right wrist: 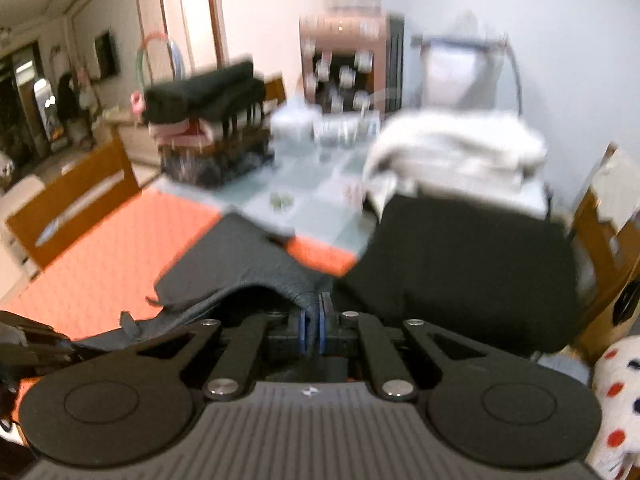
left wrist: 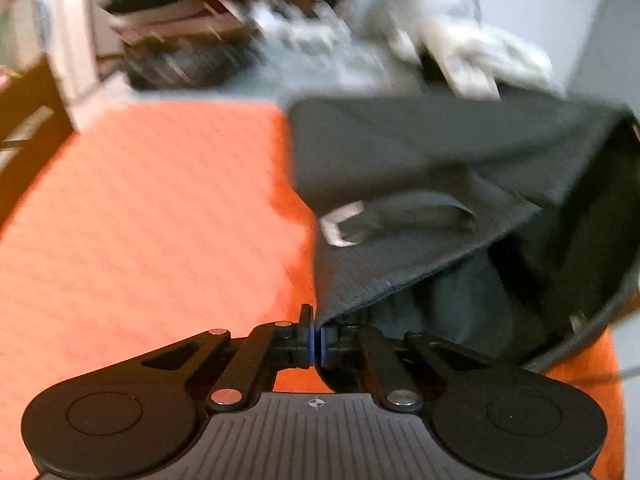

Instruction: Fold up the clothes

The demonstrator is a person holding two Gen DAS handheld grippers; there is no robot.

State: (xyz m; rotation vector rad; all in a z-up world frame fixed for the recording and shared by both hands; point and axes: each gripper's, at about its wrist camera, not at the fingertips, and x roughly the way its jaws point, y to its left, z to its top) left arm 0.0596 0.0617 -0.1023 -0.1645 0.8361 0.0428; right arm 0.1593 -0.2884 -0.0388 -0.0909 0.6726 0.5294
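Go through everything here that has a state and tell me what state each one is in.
left tongs: shut on an edge of the dark garment
right tongs: shut on another edge of it
dark garment: partly lifted off the orange cloth, unfolded
stack of clothes: folded
white laundry: loosely heaped

Each wrist view looks forward and down past its own gripper, close over the orange mat (left wrist: 140,208); both share the dark garment (left wrist: 420,152) ahead.

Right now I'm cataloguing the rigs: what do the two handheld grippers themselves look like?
Both look alike. The left gripper and right gripper have matte black linkage arms, silver pivot bolts, blue-edged finger pads, two round black discs and a ribbed grey base plate with a small crosshair mark. No cables or sleeves show.
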